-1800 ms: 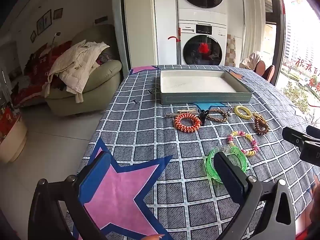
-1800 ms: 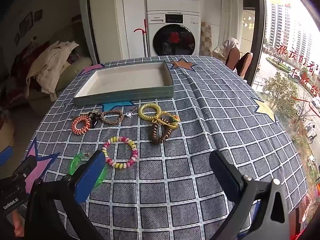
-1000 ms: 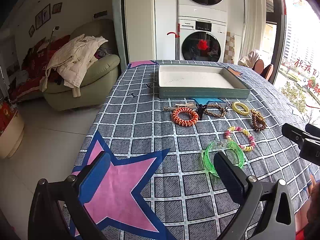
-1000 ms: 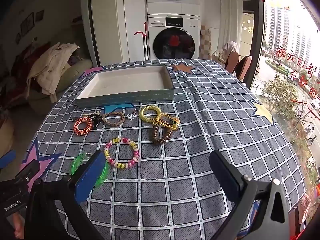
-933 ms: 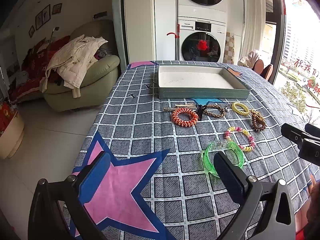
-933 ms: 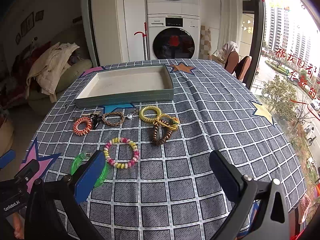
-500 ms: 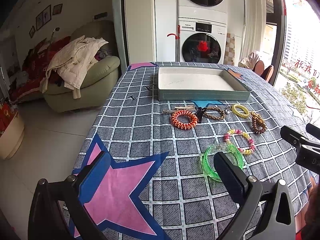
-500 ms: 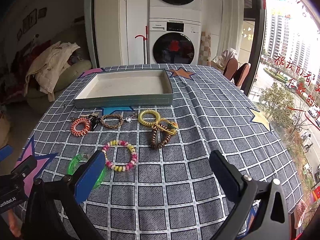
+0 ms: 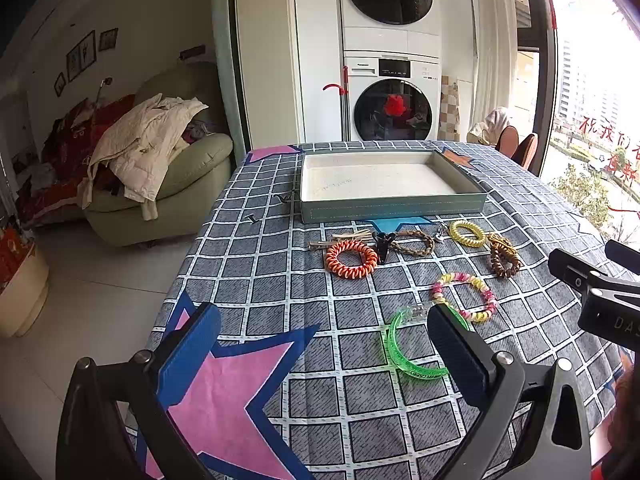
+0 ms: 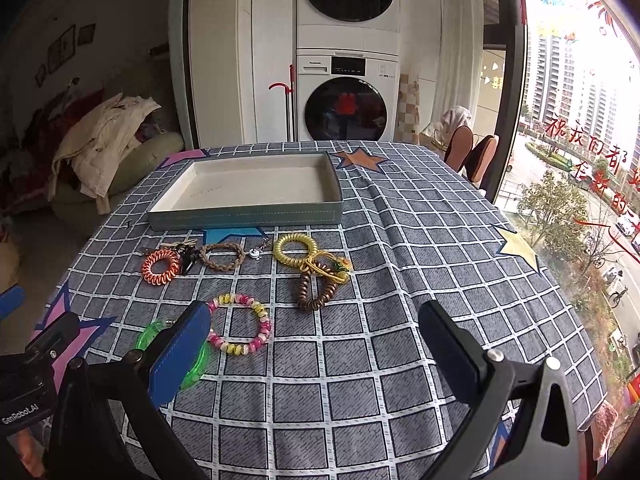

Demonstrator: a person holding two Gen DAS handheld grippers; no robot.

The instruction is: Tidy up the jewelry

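Both my left gripper and right gripper hang spread, empty; I should pinch the green bangle by its rim, then carry it to the tray.

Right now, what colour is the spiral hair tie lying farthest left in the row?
Orange with pale stripes, clearest in the left wrist view: spiral hair tie.

Ahead of the right tool lie four coil hair ties: orange, yellow, brown, pink-and-yellow. There is one green bangle, one braided bracelet, one black clip, and, farthest ahead, one tray.
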